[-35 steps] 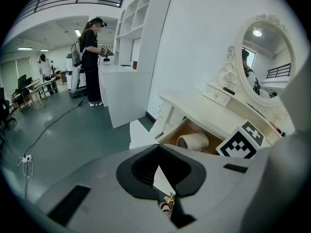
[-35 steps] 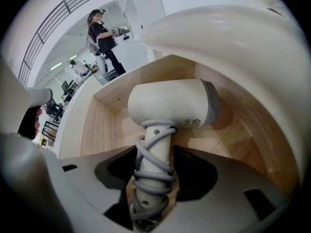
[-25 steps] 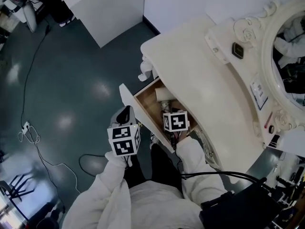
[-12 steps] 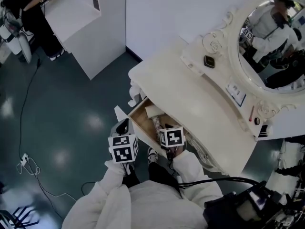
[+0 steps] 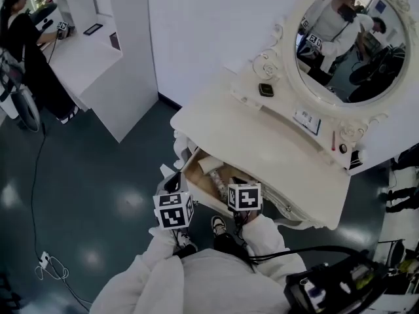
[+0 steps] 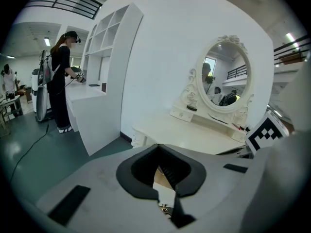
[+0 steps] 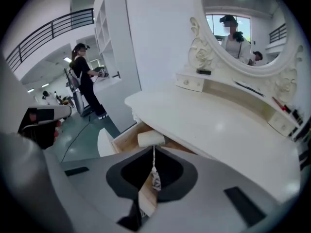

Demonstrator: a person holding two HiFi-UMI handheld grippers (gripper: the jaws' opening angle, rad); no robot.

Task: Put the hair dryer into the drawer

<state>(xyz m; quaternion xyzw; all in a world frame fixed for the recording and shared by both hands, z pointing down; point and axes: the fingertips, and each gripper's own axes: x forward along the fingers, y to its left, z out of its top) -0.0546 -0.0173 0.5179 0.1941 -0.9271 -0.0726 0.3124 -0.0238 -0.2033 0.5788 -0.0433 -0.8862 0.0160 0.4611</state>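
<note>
Drawer [image 7: 126, 141] stands pulled out from the near left edge of the table [image 5: 262, 136]. The hair dryer [image 7: 150, 139], which I take to be the white barrel, lies inside at the far end of the drawer, just below the table's edge. Its long axis runs across the drawer, roughly parallel to that edge and not along the drawer's travel. A thin white line runs from it toward me to a patterned piece [image 7: 155, 177]. I cannot tell whether that is its cord.

The right tool [image 7: 148, 194]: its jaws have just been closing and now stand together with nothing between them. The drawer's wood shows past the tips. It hangs above the near part of the drawer, pointing steeply down, so the hair dryer lies ahead of it and lower, on the far side, apart from it.

The left tool [image 6: 166, 197]: jaws together as well, holding nothing. It sits left of the right tool, outside the drawer and close by the white drawer front [image 7: 105, 142].

Judgement: of the 2 tools, the right is nearer the hair dryer, and the placing looks done. If the drawer is to be shut next, the push must go far and right, under the table, square to the barrel's axis. The left tool is better placed for that. Anything trailing over the rim could catch.
</note>
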